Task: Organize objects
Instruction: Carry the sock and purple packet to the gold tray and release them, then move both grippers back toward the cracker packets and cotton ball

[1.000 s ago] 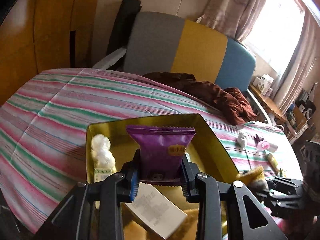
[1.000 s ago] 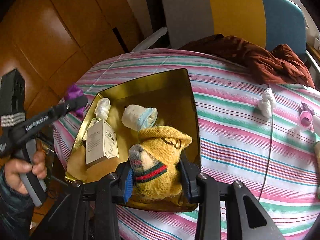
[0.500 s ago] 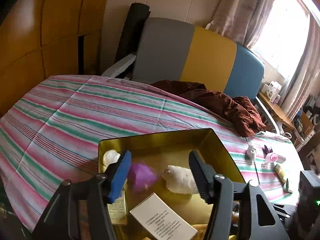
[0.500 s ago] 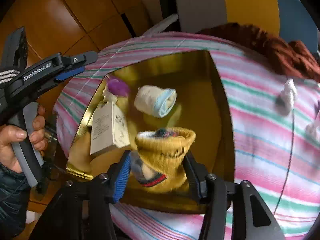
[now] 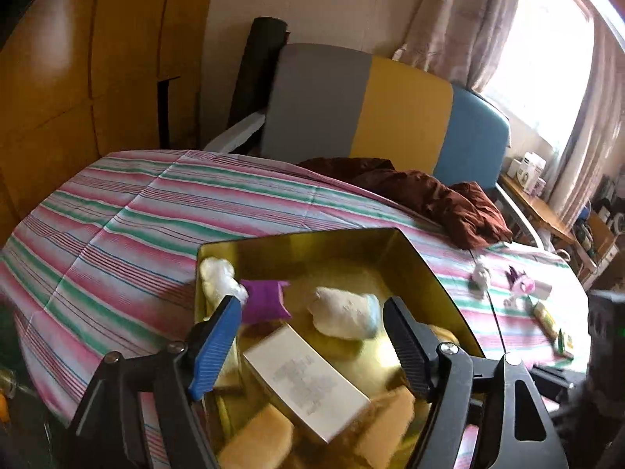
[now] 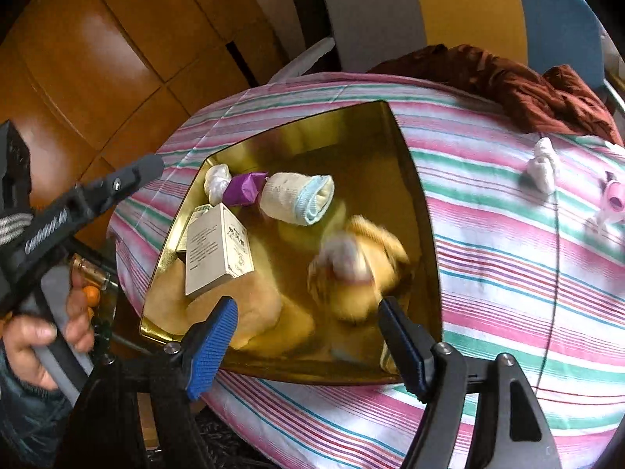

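Note:
A gold tray (image 6: 414,179) sits on the striped tablecloth; it also shows in the left wrist view (image 5: 429,269). In it lie a purple snack packet (image 5: 263,301) (image 6: 244,188), a white rolled sock (image 5: 343,312) (image 6: 299,199), a white box (image 5: 306,379) (image 6: 216,248), a white wad (image 5: 218,273) (image 6: 216,179) and a yellow sock (image 6: 359,262), blurred. My left gripper (image 5: 312,348) is open and empty above the tray's near side. My right gripper (image 6: 308,346) is open and empty just above the tray's near edge.
A brown cloth (image 5: 429,195) lies at the table's far side before a grey, yellow and blue chair (image 5: 390,117). A white wad (image 6: 543,164), a pink toy (image 6: 613,199) and small packets (image 5: 547,316) lie on the tablecloth (image 5: 117,215) right of the tray.
My left gripper opened and dropped the purple packet into the tray. My right gripper opened and let the yellow sock fall into the tray, then lifted back.

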{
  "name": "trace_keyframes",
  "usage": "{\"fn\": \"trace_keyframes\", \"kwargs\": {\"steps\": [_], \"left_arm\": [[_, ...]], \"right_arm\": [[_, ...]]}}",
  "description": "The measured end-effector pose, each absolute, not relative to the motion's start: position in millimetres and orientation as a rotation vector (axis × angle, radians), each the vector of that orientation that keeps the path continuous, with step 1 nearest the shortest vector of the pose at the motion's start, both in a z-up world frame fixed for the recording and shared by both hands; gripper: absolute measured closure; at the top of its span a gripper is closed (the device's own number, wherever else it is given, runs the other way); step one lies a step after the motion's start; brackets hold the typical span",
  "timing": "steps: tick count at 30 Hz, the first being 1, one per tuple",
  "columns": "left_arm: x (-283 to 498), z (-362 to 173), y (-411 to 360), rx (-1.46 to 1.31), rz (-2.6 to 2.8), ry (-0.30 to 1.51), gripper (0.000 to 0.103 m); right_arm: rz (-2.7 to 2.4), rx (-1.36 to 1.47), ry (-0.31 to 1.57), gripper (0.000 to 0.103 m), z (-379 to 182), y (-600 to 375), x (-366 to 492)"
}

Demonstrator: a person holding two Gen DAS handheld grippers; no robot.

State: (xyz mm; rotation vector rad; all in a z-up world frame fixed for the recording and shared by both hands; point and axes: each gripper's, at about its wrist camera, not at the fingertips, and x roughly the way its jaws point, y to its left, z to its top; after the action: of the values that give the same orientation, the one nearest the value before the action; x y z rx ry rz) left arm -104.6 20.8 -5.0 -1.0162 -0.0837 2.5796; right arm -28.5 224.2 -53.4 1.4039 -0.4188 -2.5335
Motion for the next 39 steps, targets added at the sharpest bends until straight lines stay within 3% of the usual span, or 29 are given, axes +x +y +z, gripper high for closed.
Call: {"fn": "trace_keyframes", "kwargs": {"steps": [13,39], "left_arm": [[-63.9,-6.1,49.5,-0.962,2.585,0.072,0.024],[-38.9,-10.3,73.0,-0.927,2.558,0.192,0.022]], "right_arm": [[-2.625,1.377,-0.383,0.028,-43.8,226.2,-11.2],[-2.740,1.350,-0.403,0.024,-41.5,242.1,4.1]]}}
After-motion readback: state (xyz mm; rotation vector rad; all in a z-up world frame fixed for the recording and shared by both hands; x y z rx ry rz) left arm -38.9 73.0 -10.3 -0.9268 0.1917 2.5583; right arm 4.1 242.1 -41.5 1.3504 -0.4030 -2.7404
